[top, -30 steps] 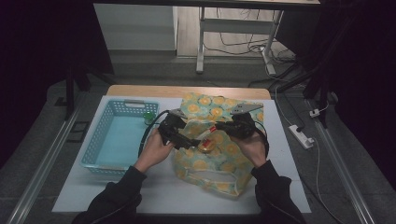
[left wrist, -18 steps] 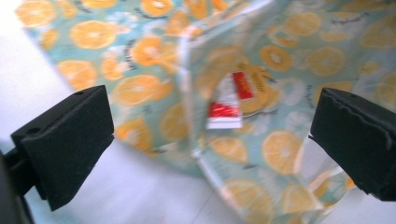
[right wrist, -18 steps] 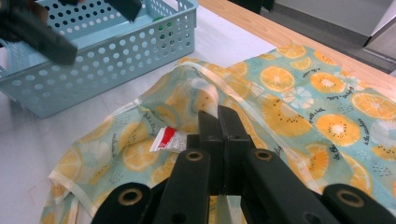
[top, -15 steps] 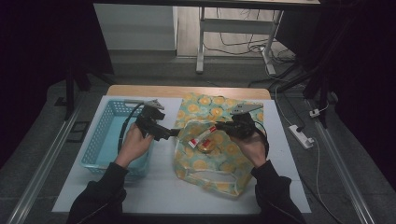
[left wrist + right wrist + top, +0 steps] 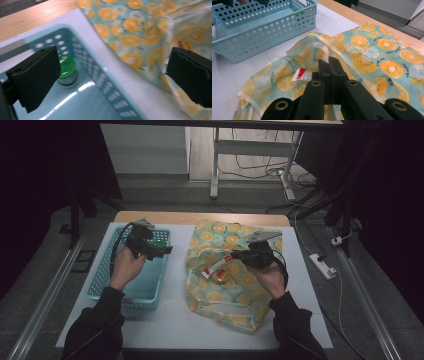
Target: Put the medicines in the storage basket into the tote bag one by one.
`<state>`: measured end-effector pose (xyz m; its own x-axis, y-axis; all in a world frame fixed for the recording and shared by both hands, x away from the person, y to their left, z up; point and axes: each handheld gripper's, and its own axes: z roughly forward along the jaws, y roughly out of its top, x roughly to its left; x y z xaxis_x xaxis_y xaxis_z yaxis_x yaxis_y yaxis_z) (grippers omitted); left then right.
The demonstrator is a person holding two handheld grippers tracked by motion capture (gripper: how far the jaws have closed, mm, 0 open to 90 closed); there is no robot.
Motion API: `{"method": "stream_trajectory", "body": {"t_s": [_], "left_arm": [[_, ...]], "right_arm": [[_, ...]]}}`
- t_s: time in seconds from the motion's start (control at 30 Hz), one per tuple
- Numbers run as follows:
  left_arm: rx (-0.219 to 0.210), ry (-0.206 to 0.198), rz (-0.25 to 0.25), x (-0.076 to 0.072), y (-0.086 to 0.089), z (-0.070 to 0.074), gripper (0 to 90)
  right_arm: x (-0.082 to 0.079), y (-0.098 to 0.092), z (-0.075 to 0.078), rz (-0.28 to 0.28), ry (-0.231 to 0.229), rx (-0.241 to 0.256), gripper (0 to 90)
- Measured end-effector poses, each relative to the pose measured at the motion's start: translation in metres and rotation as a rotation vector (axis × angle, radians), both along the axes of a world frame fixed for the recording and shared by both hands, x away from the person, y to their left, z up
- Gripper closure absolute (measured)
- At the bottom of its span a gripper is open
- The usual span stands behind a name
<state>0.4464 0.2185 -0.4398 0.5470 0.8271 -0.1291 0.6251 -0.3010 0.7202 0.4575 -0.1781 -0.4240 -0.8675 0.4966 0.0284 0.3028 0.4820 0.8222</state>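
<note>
the left gripper [image 5: 159, 251] is held over the blue basket [image 5: 102, 280], its fingers [image 5: 37, 75] spread wide and empty; a green-capped bottle [image 5: 66, 71] stands inside. the right gripper [image 5: 239, 255] is clamped on the fruit-print bag [image 5: 225, 292], holding its mouth open. the red-and-white tube [image 5: 216, 266] lies there beside a round tin [image 5: 221, 276]; it should be taken at mid-length, clear of the loose cloth on the bench [image 5: 175, 320]

1. The left claw [image 5: 161, 251] is being held over the blue basket [image 5: 102, 285].
2. The right claw [image 5: 239, 255] is being held at the orange-print bag [image 5: 225, 296], beside a red-and-white tube [image 5: 216, 266].
</note>
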Motion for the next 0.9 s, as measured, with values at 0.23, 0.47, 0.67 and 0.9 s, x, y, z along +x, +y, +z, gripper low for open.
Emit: {"method": "stream_trajectory", "body": {"t_s": [0.23,0.47,0.67,0.9], "left_arm": [[0.071,0.075,0.055,0.019,0.015,-0.009,0.0],[0.082,0.121,0.091,0.036,0.022,-0.028,0.0],[0.111,0.154,0.104,0.047,0.023,-0.043,0.0],[0.163,0.180,0.077,0.056,0.016,-0.050,0.4]], "right_arm": [[0.000,0.000,0.000,0.001,0.002,0.000,90.0],[0.000,0.000,0.000,0.003,0.001,0.002,90.0],[0.000,-0.001,0.000,0.002,0.003,0.001,90.0],[0.000,-0.001,0.001,0.004,0.002,0.001,90.0]]}}
